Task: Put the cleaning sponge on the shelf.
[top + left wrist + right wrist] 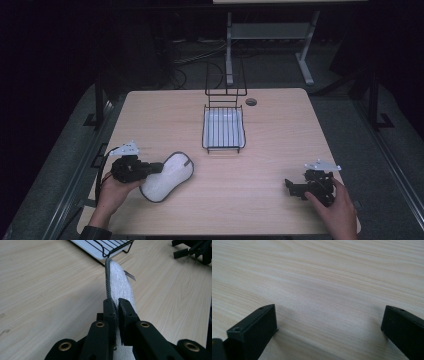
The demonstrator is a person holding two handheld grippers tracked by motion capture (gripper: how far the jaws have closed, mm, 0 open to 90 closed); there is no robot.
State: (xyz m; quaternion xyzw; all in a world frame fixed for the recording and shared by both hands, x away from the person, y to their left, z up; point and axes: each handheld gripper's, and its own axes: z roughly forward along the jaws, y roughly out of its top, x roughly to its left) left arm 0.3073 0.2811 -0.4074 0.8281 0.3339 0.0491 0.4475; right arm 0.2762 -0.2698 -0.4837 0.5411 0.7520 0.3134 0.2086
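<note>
A white oval cloth pad (167, 176) with a grey trimmed edge lies at the front left of the wooden table (280, 135). My left gripper (159, 167) is shut on its near edge. In the left gripper view the pad (120, 282) runs away from the jaws on its edge, with a small tag at its far side, and my left gripper (116, 305) pinches it. My right gripper (290, 186) rests at the front right of the table, held by a hand. In the right gripper view my right gripper (329, 317) stands wide open over bare wood with nothing between the jaws.
A black wire rack with a white tray (223, 129) under it stands at the middle back of the table, its corner also in the left gripper view (110, 247). A small round hole (251, 102) sits near the back edge. Table legs and cables lie beyond.
</note>
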